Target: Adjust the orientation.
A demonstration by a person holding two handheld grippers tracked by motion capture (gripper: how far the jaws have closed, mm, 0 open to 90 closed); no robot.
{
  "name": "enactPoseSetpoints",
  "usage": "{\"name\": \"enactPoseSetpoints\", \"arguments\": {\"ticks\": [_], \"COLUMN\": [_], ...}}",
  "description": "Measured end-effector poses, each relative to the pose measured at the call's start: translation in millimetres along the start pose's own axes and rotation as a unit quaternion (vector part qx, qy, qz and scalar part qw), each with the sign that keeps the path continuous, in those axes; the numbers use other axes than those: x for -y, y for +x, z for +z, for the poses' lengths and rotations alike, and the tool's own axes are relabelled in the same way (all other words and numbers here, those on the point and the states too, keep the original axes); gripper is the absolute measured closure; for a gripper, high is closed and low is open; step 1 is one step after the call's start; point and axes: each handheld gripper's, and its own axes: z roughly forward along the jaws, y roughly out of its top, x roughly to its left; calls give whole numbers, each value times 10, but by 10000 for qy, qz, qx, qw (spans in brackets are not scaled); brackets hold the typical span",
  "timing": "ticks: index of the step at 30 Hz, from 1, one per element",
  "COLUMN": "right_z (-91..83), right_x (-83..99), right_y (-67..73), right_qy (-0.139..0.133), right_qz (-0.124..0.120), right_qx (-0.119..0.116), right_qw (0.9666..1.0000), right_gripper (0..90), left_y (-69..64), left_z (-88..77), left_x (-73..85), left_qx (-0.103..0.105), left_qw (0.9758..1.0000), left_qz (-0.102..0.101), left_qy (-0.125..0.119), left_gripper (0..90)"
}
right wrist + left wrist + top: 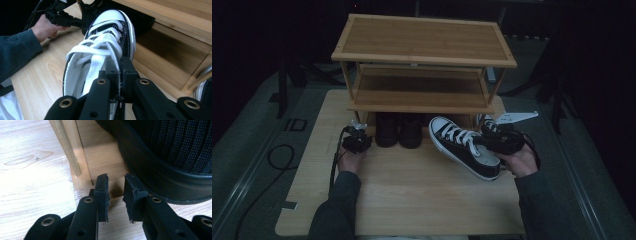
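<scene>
A black-and-white high-top sneaker [464, 146] hangs tilted above the table, toe toward the rack. My right gripper [498, 143] is shut on its collar; in the right gripper view the jaws [120, 66] pinch the sneaker's [105, 45] side wall beside the white laces. My left gripper [358, 127] rests low at the rack's front left leg, next to a pair of black shoes [398, 131]. In the left gripper view its jaws [116, 192] stand apart with nothing between them, and one black shoe [162, 160] lies just to their right.
A two-shelf wooden shoe rack [424, 60] stands at the back of the wooden table [412, 195]; its leg [71, 150] is close to my left gripper. A second sneaker [488, 123] sits under the rack on the right. A cable [277, 157] lies on the floor at left.
</scene>
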Motion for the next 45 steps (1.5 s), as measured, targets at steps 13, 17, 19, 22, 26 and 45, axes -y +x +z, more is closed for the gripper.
{"name": "enactPoseSetpoints", "arguments": {"ticks": [13,17,19,22,26,45], "right_z": [-54,-64,-54,-26,33,506], "right_x": [-278,-394,-459,-533,-620,-1055], "right_y": [91,101,92,66,35,-41], "right_qy": [-232,-275,-295,-313,-316,-474], "right_qz": [-119,-168,-172,-161,-162,77], "right_qx": [-88,-70,-43,8,132,654], "right_qw": [9996,9995,9994,9994,9993,9967], "right_gripper": [873,873,872,873,872,872], "left_y": [-3,-3,-3,-2,0,6], "left_z": [0,0,-1,-1,0,0], "left_x": [4,6,6,6,7,10], "left_qx": [-2,-1,0,3,10,32], "left_qw": [10000,10000,10000,10000,10000,10000], "left_qz": [9,5,4,6,11,23], "left_qy": [-20,-26,-24,-22,-28,-39], "left_gripper": [744,744,744,744,744,745]}}
